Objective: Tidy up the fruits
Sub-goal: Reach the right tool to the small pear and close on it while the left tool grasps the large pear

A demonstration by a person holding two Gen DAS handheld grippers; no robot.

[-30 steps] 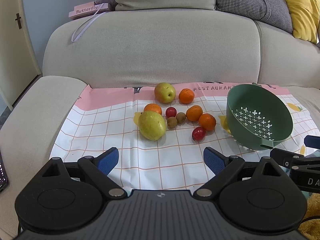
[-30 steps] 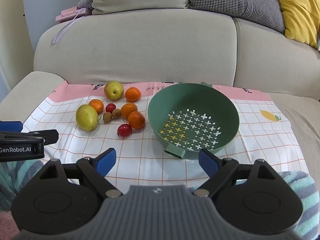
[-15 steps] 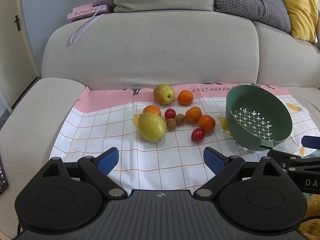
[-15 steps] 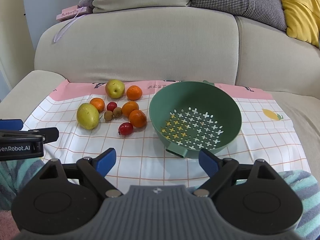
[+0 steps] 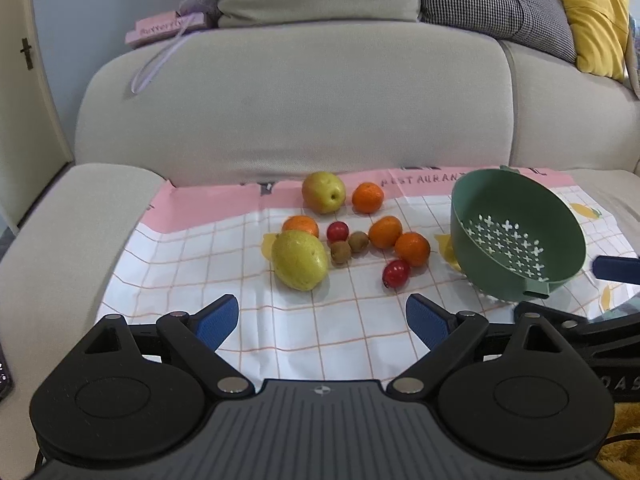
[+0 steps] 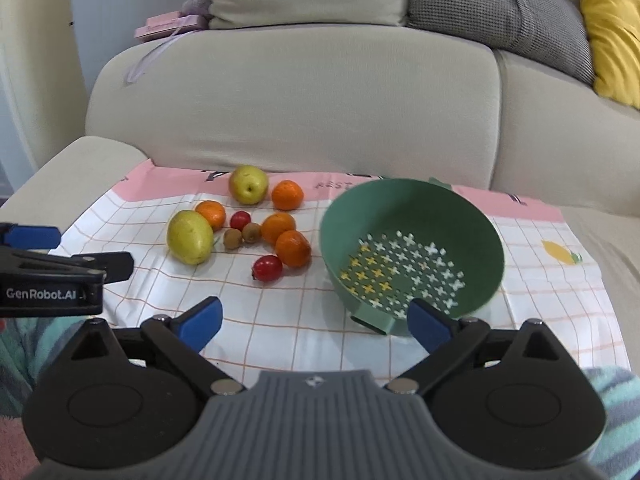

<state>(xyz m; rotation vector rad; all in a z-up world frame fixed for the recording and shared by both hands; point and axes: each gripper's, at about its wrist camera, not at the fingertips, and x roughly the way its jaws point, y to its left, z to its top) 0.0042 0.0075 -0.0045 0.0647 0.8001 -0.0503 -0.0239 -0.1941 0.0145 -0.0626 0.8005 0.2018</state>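
Observation:
Fruit lies on a checked cloth (image 5: pixel 304 328) on the sofa seat: a large yellow-green pear (image 5: pixel 299 259), a second pear (image 5: pixel 323 192), several oranges such as one (image 5: pixel 413 248), two red fruits (image 5: pixel 396 273), two small brown kiwis (image 5: pixel 341 251). An empty green colander (image 5: pixel 516 236) stands to their right, tilted; it also shows in the right wrist view (image 6: pixel 412 252). My left gripper (image 5: pixel 322 322) is open and empty, short of the pear. My right gripper (image 6: pixel 316 324) is open and empty, just before the colander's near rim.
The sofa backrest (image 5: pixel 296 100) rises behind the cloth, with cushions above. A pink book (image 5: pixel 168 30) lies on the backrest's left end. The sofa armrest (image 5: pixel 60 216) is at the left. Each gripper shows at the edge of the other's view.
Both grippers have moved slightly forward toward the cloth; the fruit and colander look a little nearer. Nothing was taken hold of.

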